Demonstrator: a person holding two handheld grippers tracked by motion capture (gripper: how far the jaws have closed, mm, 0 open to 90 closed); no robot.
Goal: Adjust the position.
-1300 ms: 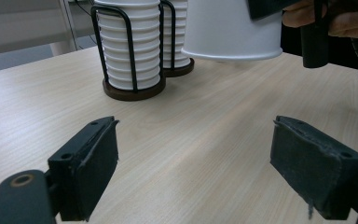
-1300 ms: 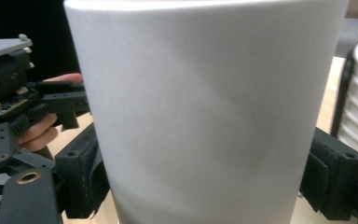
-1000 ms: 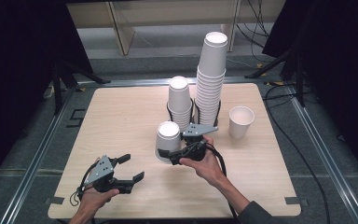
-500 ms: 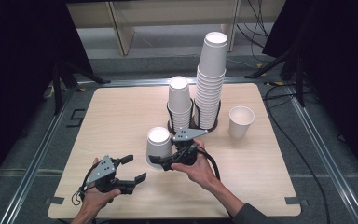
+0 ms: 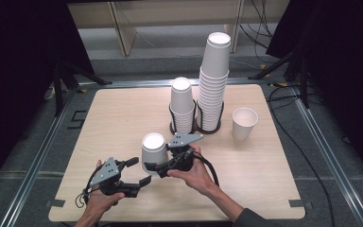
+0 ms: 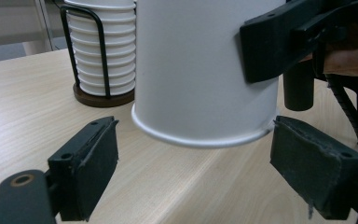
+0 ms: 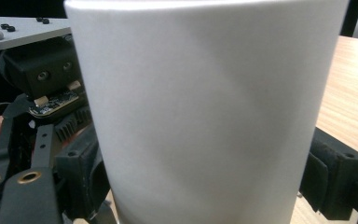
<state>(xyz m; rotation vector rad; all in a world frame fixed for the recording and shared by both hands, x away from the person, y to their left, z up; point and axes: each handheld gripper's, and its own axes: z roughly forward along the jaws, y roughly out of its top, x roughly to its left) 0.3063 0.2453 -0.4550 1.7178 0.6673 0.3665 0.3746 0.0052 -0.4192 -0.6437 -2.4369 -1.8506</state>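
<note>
In the lower middle of the frame, the right tool (image 5: pixel 157 166) pinches an upside-down white cup (image 5: pixel 152 152), while the left tool (image 5: pixel 138 172) is spread wide beside it.

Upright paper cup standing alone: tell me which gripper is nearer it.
Right. The right gripper, clamped on an inverted paper cup, sits left of the upright paper cup and nearer the person; the left gripper lies farther left.

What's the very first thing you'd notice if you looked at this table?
The tall tower of white paper cups at the back of the table, with a shorter stack beside it. Near the front, the right gripper holds an upside-down cup off the table, just ahead of the left gripper, whose jaws look open.
</note>
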